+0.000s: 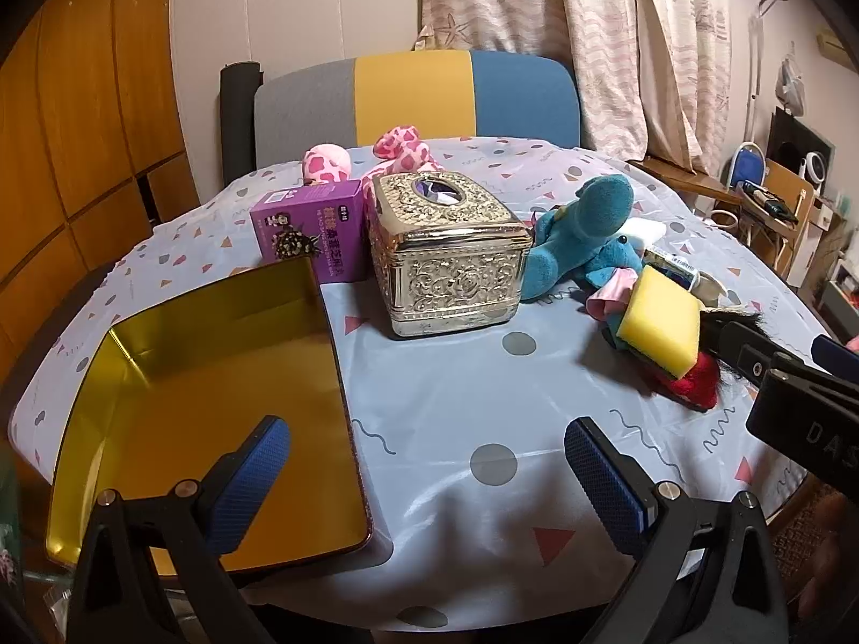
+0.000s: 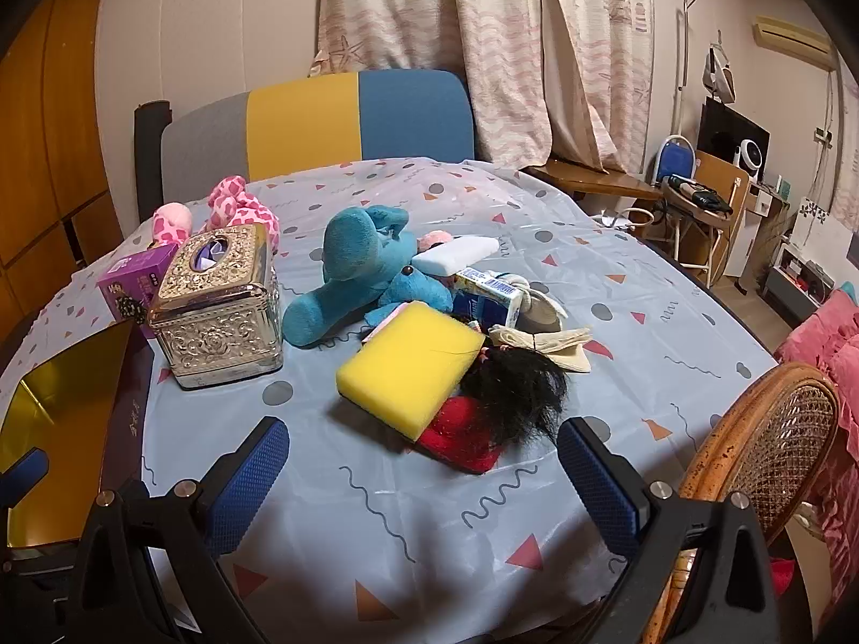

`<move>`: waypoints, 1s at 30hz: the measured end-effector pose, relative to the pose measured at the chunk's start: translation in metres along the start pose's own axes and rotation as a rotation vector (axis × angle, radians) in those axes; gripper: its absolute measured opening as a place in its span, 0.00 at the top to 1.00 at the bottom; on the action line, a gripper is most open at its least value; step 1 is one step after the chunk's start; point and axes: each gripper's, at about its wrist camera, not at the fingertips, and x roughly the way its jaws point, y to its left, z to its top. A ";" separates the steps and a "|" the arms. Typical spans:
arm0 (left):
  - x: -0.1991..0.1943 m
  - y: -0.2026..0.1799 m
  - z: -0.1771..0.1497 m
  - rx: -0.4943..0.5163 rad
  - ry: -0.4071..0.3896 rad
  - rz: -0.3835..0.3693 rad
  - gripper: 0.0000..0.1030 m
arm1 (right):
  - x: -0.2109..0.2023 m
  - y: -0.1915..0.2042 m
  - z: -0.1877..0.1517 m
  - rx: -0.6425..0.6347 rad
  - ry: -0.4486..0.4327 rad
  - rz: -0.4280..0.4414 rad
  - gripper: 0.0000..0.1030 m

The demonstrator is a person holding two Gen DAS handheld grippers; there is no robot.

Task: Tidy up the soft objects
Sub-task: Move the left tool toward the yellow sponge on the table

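A gold tray (image 1: 215, 402) lies empty at the table's left; its corner shows in the right wrist view (image 2: 59, 408). A yellow sponge (image 2: 410, 367) rests on a red doll with black hair (image 2: 510, 392); both also show in the left wrist view, sponge (image 1: 660, 322). A blue plush (image 2: 365, 263) lies behind them, also in the left wrist view (image 1: 585, 231). A pink spotted plush (image 1: 397, 153) sits at the back. My left gripper (image 1: 427, 477) is open over the tray's right edge. My right gripper (image 2: 421, 475) is open just in front of the sponge and doll.
An ornate silver tissue box (image 1: 448, 252) and a purple carton (image 1: 311, 231) stand mid-table. A white sponge (image 2: 461, 255), a small blue-white box (image 2: 491, 295) and beige cloth (image 2: 542, 341) lie by the plush. A wicker chair (image 2: 762, 456) is at the right, a tricolour chair (image 2: 317, 118) behind.
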 end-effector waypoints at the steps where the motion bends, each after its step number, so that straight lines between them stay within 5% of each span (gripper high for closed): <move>1: 0.001 0.001 0.000 -0.001 0.001 0.002 0.00 | 0.001 0.000 0.000 -0.001 0.002 0.001 0.01; 30: 0.023 0.000 -0.004 0.007 0.087 0.001 0.00 | 0.025 -0.025 0.008 0.041 0.022 -0.014 0.01</move>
